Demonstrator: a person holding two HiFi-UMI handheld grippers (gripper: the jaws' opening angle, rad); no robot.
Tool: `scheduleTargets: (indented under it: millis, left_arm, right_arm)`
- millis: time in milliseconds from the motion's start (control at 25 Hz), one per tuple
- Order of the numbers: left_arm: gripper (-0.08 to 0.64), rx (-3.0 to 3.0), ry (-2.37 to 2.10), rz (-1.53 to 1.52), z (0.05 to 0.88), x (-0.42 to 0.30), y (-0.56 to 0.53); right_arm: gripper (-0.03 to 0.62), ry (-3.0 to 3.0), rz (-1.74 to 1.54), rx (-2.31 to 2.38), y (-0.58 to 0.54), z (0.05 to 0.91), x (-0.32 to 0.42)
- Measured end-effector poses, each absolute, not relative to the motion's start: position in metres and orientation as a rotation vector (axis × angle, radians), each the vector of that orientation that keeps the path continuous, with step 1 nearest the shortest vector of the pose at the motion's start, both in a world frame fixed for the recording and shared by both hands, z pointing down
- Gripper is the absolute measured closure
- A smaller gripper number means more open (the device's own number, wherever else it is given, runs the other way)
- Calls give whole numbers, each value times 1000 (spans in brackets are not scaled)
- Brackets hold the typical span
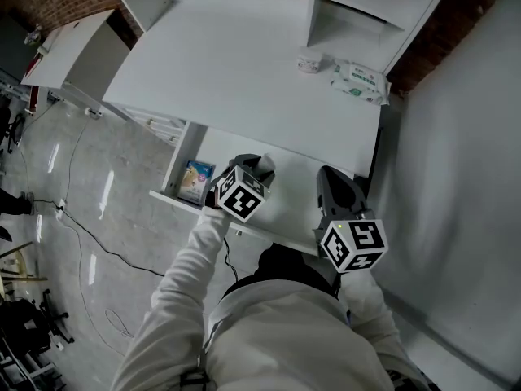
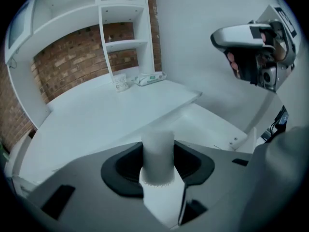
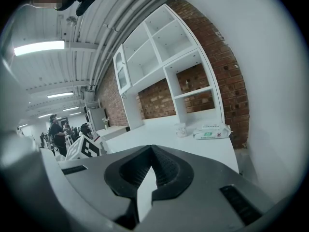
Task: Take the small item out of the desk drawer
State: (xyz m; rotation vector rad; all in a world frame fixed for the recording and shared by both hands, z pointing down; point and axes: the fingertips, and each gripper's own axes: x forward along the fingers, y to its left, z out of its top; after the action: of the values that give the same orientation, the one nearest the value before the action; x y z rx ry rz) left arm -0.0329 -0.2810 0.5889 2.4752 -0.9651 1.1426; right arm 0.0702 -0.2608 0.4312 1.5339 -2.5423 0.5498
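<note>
The desk drawer (image 1: 230, 147) stands pulled out under the white desktop (image 1: 228, 63). My left gripper (image 1: 260, 164) hovers over the drawer's middle, shut on a small white cylinder (image 2: 158, 151) that stands upright between the dark pads. A blue packet (image 1: 196, 182) lies in the drawer's left end. My right gripper (image 1: 329, 174) is over the drawer's right part, shut with nothing between its jaws (image 3: 150, 151). The left gripper view shows the right gripper (image 2: 256, 47) at upper right, with the drawer's floor (image 2: 217, 127) below.
A small white cup (image 1: 308, 61) and a pack of wipes (image 1: 361, 81) sit at the desk's back right, by a white shelf unit (image 1: 366, 6). A grey wall (image 1: 464, 177) is close on the right. Cables (image 1: 89, 243) run on the floor at left.
</note>
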Motion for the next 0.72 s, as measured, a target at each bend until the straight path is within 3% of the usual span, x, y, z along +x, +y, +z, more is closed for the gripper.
scheduleTargets:
  millis: [720]
  left_arm:
    - [368, 2565, -1263, 742, 474, -66, -273]
  right_arm:
    - [565, -2576, 496, 1492, -247, 419, 50]
